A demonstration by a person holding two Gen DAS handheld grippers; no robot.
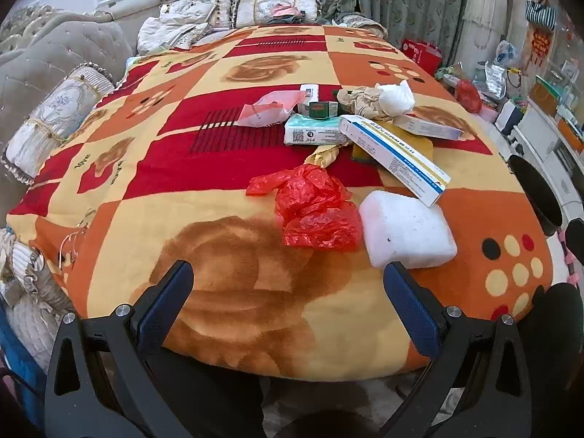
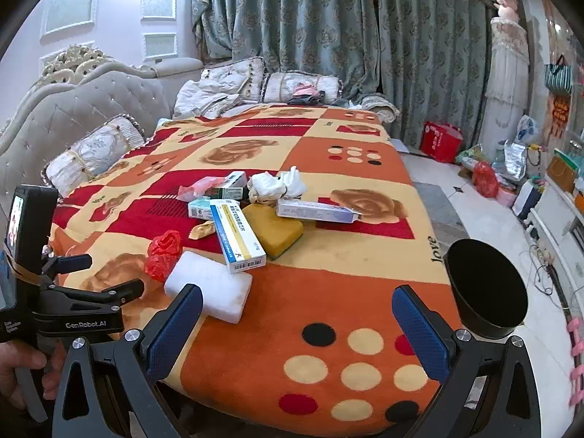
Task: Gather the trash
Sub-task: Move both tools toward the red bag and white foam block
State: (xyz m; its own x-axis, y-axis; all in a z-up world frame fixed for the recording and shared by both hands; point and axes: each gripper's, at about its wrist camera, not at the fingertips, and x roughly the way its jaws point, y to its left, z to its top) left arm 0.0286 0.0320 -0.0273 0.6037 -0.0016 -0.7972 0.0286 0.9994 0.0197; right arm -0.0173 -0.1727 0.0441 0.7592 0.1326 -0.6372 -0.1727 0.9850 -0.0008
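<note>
The left gripper [image 1: 288,284] is spread wide, nothing between its blue pads, hovering over the near edge of the patterned blanket [image 1: 182,168]. Its right finger [image 1: 412,310] sits just short of a white foam block [image 1: 405,230], not touching it as far as can be seen. Just left of the block lies a crumpled red plastic bag [image 1: 314,211], the two touching or nearly so. The blanket to the left of the bag is bare all the way to the sofa cushions.

The right gripper [image 2: 297,332] is likewise wide open and empty, over the dotted orange corner of the blanket [image 2: 328,292]. Its left finger [image 2: 175,328] is close beside the near corner of the white foam block [image 2: 211,284]; whether they touch cannot be told. A long blue-and-yellow carton [image 2: 237,233] rests with its near end on the block. Behind it lie a yellow sponge [image 2: 273,230], a second long box [image 2: 314,210], crumpled white paper [image 2: 277,184], a tissue pack [image 2: 199,208] and small boxes, all heaped together mid-blanket. The red plastic bag [image 2: 162,252] lies left of the block.

To the right, a black round bin [image 2: 485,288] stands at the blanket's right edge, open mouth tilted, with bare orange blanket between it and the heap. At far left in this view, a hand [image 2: 22,368] holds the other gripper's handle.
</note>
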